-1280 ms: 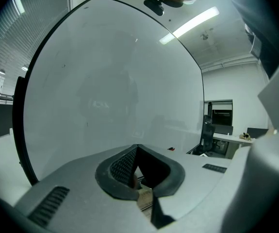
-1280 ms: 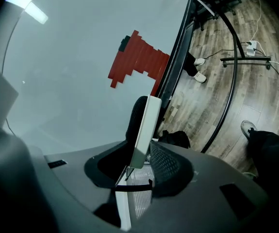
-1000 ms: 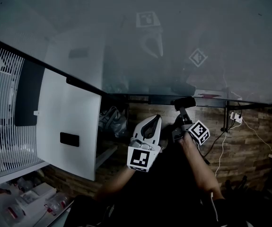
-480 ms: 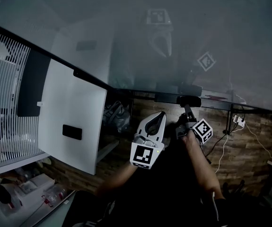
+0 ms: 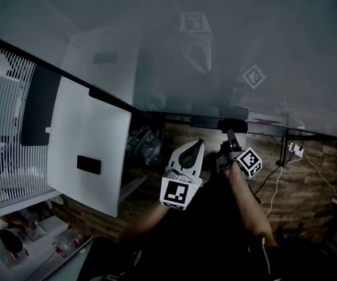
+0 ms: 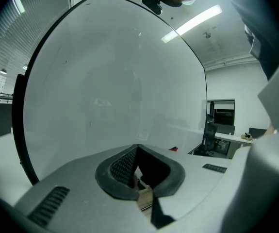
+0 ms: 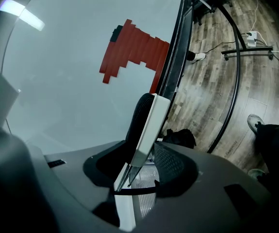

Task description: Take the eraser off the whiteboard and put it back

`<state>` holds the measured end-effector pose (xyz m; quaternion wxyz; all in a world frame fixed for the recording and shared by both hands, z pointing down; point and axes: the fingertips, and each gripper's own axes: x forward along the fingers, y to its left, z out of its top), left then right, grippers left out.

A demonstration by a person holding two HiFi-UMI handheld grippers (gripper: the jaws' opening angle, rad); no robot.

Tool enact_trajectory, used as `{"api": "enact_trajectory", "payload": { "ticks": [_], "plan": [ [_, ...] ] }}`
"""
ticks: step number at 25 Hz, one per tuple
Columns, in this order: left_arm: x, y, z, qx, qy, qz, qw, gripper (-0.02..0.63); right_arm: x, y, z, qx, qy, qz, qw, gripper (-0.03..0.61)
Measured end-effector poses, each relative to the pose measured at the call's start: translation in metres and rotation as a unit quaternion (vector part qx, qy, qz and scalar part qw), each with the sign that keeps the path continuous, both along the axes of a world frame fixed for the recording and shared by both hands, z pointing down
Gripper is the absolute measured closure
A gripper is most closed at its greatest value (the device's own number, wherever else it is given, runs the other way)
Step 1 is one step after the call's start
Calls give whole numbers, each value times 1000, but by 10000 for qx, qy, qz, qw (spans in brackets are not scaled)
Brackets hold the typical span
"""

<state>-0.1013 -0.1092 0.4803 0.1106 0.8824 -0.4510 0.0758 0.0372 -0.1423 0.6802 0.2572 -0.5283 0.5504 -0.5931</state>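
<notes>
The right gripper point(image 5: 231, 137) points toward twelve o'clock. Its jaws have just been spreading and now sit slack around the black-felt, white-backed eraser point(image 7: 146, 123) between them. The felt faces the glossy white whiteboard point(image 7: 66, 72) near its six o'clock edge, likely so it clings there. The left gripper point(image 5: 198, 144), at nine o'clock beside it, is pressed together on nothing. The shelf clutter point(image 5: 33, 239) at seven o'clock is too dim to sort into containers.

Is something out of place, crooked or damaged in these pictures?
Nothing looks damaged or spilled. The eraser sits at the whiteboard's lower edge between the right gripper's jaws, which have just been opening; a red patch marks the board.
</notes>
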Motion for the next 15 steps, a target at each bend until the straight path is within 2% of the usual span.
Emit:
{"api": "enact_trajectory", "payload": {
  "ticks": [8, 15],
  "plan": [
    [2, -1, -3, 15, 129, -59, 9999, 614, 0, 1, -9, 119, 8, -64, 9999, 366],
    [5, 0, -3, 36, 120, -41, 9999, 614, -5, 9, -22, 227, 2, -271, 9994, 360]
  ]
}}
